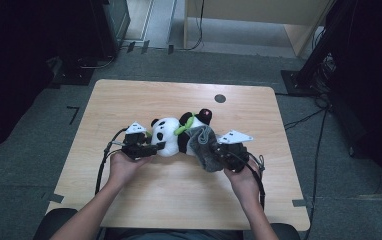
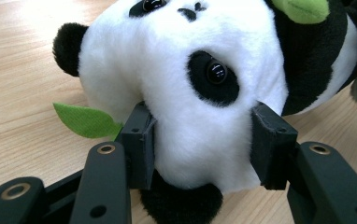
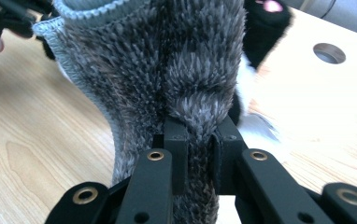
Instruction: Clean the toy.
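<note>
From above, the panda (image 1: 171,136) lies mid-table (image 1: 129,100), its lower half in the grey sock (image 1: 205,146). Your left gripper (image 2: 199,140) clamps its head, jaws part-closed; hold firm there. Your right gripper (image 3: 199,133) is pinched tight on a sock fold (no panda fur caught), so pull straight along the body.

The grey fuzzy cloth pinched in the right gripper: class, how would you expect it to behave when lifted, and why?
Probably floppy: the grey fuzzy cloth bunches into a fold between the right gripper jaws. Likely light, since a thin pinch carries it. Its pile may snag on the panda rather than slide off.
</note>
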{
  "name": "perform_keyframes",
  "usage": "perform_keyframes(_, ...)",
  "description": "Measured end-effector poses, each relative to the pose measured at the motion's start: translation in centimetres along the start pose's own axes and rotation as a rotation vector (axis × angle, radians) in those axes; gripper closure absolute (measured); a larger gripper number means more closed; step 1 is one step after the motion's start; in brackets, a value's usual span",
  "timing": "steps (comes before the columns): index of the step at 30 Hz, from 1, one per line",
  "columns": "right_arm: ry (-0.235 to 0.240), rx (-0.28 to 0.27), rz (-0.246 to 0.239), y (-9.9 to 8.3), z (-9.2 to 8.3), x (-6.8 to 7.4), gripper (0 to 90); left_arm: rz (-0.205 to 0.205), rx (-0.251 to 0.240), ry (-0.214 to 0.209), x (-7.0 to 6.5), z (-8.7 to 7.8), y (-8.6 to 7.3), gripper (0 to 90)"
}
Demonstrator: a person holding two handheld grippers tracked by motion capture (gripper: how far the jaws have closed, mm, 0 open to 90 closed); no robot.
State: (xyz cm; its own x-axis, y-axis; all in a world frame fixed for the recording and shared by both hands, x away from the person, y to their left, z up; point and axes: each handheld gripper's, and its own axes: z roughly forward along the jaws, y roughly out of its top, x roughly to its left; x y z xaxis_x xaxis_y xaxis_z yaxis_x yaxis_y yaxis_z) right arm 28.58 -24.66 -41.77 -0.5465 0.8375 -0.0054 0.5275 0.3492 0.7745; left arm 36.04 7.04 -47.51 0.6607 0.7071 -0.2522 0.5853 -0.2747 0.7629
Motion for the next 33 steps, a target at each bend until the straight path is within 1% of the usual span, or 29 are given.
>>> perform_keyframes(3, -0.005, -0.012, 0.042, -0.4, -0.4, -1.1, 80.4, 0.001, 0.0, -0.001, 0.0, 0.0, 0.0, 49.5)
perform_keyframes(5, 0.0, -0.023, 0.08, -0.8, -0.4, -1.9, 80.4, 0.002, 0.001, 0.0, 0.0, 0.0, 0.0, 49.6)
perform_keyframes(7, 0.015, -0.029, 0.131, -1.2, -0.1, -2.7, 80.4, 0.002, 0.001, -0.001, 0.0, 0.0, 0.0, 49.6)
perform_keyframes(9, 0.046, -0.033, 0.182, -1.6, 0.3, -3.3, 80.3, 0.001, 0.002, -0.002, 0.0, 0.0, 0.0, 49.6)
perform_keyframes(11, 0.049, -0.043, 0.194, -1.8, 0.6, -3.6, 80.3, 0.0, 0.002, -0.001, 0.0, 0.0, 0.0, 49.7)
perform_keyframes(13, 0.047, -0.043, 0.218, -1.9, 0.8, -4.0, 80.3, 0.001, 0.002, -0.001, 0.0, 0.1, 0.0, 49.6)
perform_keyframes(16, 0.046, -0.024, 0.269, -2.4, 1.5, -5.0, 80.4, 0.002, 0.004, -0.002, 0.0, 0.1, 0.0, 49.7)
perform_keyframes(17, 0.058, -0.018, 0.292, -2.6, 1.9, -5.2, 80.4, 0.002, 0.004, -0.002, 0.0, 0.1, 0.0, 49.7)
perform_keyframes(19, 0.103, -0.012, 0.33, -2.9, 2.7, -5.5, 80.4, 0.003, 0.005, 0.0, 0.0, 0.1, 0.0, 49.8)
perform_keyframes(20, 0.116, -0.002, 0.338, -2.9, 3.2, -5.4, 80.6, 0.005, 0.005, 0.001, 0.1, 0.1, 0.0, 49.9)
perform_keyframes(21, 0.118, 0.016, 0.332, -3.0, 3.7, -5.3, 80.6, 0.006, 0.006, 0.002, 0.1, 0.1, -0.1, 50.0)
perform_keyframes(24, 0.111, 0.077, 0.322, -3.3, 5.1, -5.2, 80.7, 0.011, 0.006, 0.004, 0.1, 0.1, -0.1, 50.0)
perform_keyframes(26, 0.111, 0.094, 0.327, -3.3, 5.6, -5.5, 80.7, 0.007, 0.003, 0.001, 0.1, 0.1, -0.1, 49.9)
perform_keyframes(28, 0.096, 0.066, 0.322, -3.0, 5.1, -5.9, 80.7, -0.002, 0.0, -0.006, 0.3, 0.1, -0.1, 49.8)
perform_keyframes(30, 0.068, 0.028, 0.304, -2.6, 4.1, -6.0, 80.7, -0.004, -0.002, -0.013, 0.4, 0.0, -0.1, 49.7)
perform_keyframes(32, 0.046, -0.018, 0.273, -2.0, 3.2, -6.3, 80.6, 0.0, -0.006, -0.016, 0.5, 0.0, -0.1, 49.6)
perform_keyframes(33, 0.045, -0.038, 0.274, -1.7, 2.8, -6.5, 80.5, 0.0, -0.007, -0.016, 0.5, 0.0, -0.1, 49.6)
